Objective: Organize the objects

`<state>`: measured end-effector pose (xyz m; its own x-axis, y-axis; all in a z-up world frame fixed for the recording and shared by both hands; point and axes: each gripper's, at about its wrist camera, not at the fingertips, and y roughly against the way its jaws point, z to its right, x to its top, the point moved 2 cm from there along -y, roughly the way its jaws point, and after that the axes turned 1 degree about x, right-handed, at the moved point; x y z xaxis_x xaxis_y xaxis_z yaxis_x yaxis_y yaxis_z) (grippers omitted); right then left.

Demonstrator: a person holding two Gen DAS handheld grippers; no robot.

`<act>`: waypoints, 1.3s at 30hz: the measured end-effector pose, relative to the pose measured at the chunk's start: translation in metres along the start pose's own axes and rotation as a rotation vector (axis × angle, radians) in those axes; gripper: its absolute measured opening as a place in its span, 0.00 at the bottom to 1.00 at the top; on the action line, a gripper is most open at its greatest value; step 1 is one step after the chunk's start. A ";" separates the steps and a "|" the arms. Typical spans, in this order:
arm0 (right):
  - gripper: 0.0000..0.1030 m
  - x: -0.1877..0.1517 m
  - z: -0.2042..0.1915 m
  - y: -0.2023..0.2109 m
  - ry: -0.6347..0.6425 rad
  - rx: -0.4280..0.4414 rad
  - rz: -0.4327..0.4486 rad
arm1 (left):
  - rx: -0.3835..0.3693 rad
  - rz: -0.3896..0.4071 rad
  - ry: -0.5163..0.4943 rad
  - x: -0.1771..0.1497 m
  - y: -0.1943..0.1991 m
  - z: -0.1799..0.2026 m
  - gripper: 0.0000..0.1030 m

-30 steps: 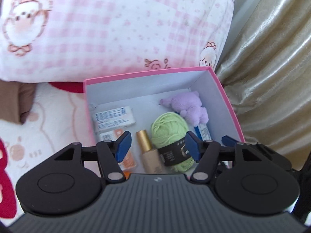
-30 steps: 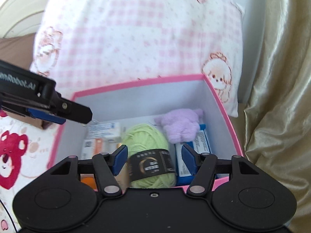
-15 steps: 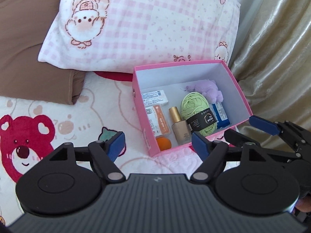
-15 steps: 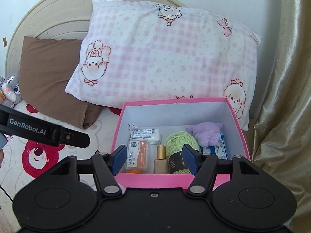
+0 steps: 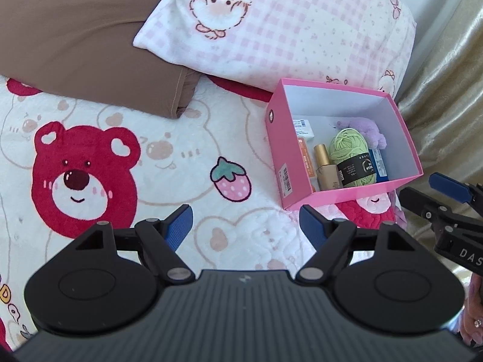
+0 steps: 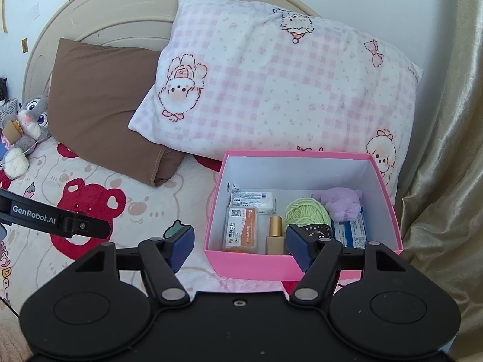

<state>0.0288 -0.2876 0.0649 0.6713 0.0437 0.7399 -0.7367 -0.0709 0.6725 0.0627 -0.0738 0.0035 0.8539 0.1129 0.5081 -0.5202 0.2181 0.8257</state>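
Bedspread (image 5: 187, 138) under both empty, just-widened hand-held grippers (image 5: 246, 221) (image 6: 238, 246), 1 marked "GenRobot.AI".

Pink box (image 6: 256, 264), green yarn (image 6: 306, 215), lilac plush (image 6: 342, 206), brown pillow (image 6: 99, 102), pink-checked pillow (image 6: 286, 90).

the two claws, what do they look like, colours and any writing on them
Both are matte black plastic. Each claw, left and right, has two round disc housings, angled link arms with silver pivot pins, and blue ribbed pads on the fingers. The body under the left one is ribbed. White lettering on the side of the left one reads GenRobot.AI; the right one shows "DAS".
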 end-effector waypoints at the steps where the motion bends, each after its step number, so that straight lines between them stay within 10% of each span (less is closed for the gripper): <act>1: 0.70 -0.001 -0.002 0.000 0.001 0.003 -0.003 | 0.006 0.000 0.008 -0.002 0.001 -0.003 0.75; 27: 0.88 -0.018 -0.032 -0.026 -0.036 -0.020 -0.127 | 0.206 0.045 -0.054 -0.022 0.009 -0.047 0.94; 39: 0.90 -0.023 -0.036 -0.026 -0.075 -0.059 -0.167 | 0.164 0.030 -0.038 -0.029 0.030 -0.058 0.97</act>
<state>0.0294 -0.2511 0.0312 0.7873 -0.0242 0.6161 -0.6165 -0.0101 0.7873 0.0232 -0.0141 -0.0010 0.8383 0.0792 0.5394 -0.5439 0.0537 0.8374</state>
